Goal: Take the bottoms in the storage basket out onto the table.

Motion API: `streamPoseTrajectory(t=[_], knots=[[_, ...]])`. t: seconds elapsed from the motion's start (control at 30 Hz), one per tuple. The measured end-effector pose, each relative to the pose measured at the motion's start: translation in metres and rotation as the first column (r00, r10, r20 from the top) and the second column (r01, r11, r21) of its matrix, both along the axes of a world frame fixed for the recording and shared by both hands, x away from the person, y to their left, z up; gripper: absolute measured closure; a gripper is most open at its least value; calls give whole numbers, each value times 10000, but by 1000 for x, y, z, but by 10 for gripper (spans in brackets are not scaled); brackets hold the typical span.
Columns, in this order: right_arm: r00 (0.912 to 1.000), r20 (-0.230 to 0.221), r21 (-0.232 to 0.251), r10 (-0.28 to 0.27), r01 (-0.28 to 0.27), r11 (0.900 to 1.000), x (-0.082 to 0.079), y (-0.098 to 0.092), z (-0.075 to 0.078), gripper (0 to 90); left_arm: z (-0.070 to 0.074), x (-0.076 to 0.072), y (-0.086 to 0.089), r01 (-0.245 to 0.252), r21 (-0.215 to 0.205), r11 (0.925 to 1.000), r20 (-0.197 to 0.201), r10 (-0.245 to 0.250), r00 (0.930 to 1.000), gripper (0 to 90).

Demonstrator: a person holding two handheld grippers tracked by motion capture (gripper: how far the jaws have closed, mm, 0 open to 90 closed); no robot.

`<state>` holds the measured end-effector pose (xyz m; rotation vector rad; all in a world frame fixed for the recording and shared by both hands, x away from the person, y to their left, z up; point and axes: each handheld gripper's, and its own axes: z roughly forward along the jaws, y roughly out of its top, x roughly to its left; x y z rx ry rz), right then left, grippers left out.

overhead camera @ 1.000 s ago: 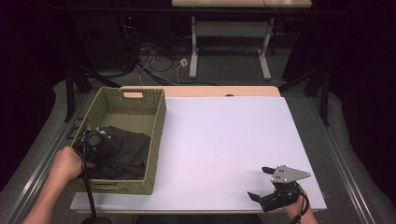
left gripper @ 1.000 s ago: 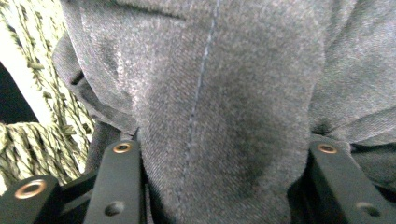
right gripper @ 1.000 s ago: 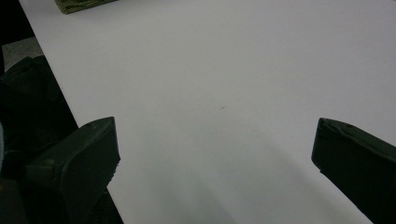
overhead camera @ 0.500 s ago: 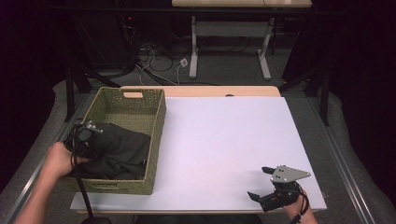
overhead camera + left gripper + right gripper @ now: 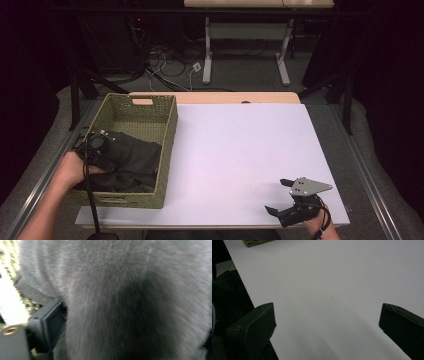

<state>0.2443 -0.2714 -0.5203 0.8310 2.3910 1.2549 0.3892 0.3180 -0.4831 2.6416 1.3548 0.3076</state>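
Garment: dark grey cloth (image 5: 127, 161), bunched up and lying in the near half of the woven basket (image 5: 167, 131); from the centre of the high view it sits at about 9 o'clock.
Basket: green wicker, rectangular, with a handle slot in its far wall; it stands on the left part of the bench (image 5: 240, 150), its right wall along the white top.
Left tool (image 5: 97, 145): inside the basket at its left wall, resting against the cloth, with the left hand (image 5: 75, 167) behind it at about 8 o'clock from the garment's middle.
Left tool, jaws: they have just been opening; in the left gripper view (image 5: 120, 345) fuzzy grey cloth (image 5: 130, 297) fills the gap, and one black jaw stands clear at the lower left, its pad slightly off the fabric. Wide, with the cloth between the jaws but not pinched.
Right tool (image 5: 281, 197): at about 5 o'clock in the high view, near the bench's front right corner, low over the white surface, well apart from the basket.
Right tool, jaws: spread wide in the right gripper view (image 5: 327, 325), with bare white bench (image 5: 332, 285) between them.
Basket seen from the right tool: one green corner (image 5: 255, 242) at 11 o'clock, far off.
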Motion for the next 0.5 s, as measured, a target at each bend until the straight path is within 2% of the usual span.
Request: streamPoseTrajectory(t=[0.1, 0.17, 0.2, 0.37, 0.5], knots=[[10000, -2, 57, -7, 7, 10000, 1, 0, -1, 5, -5, 1, -5, 131, 138, 9998, -271, -127, 9996, 88], [10000, 11, 59, -13, 13, 10000, 0, 1, -1, 5, -8, 1, -8, 268, 284, 9992, -315, -259, 9992, 123], [10000, 7, 53, 12, -12, 10000, 0, 1, -1, 5, -9, 1, -9, 148, 258, 9996, -324, -140, 9994, 140], [10000, -32, -59, 7, -8, 10000, 0, 1, 0, 5, -8, -1, -11, 406, 498, 9979, -93, -402, 9991, 424], [10000, 16, -17, 20, -20, 10000, 0, 1, 0, 5, -7, -3, -10, 576, 495, 9971, 98, -581, 9983, 514]])
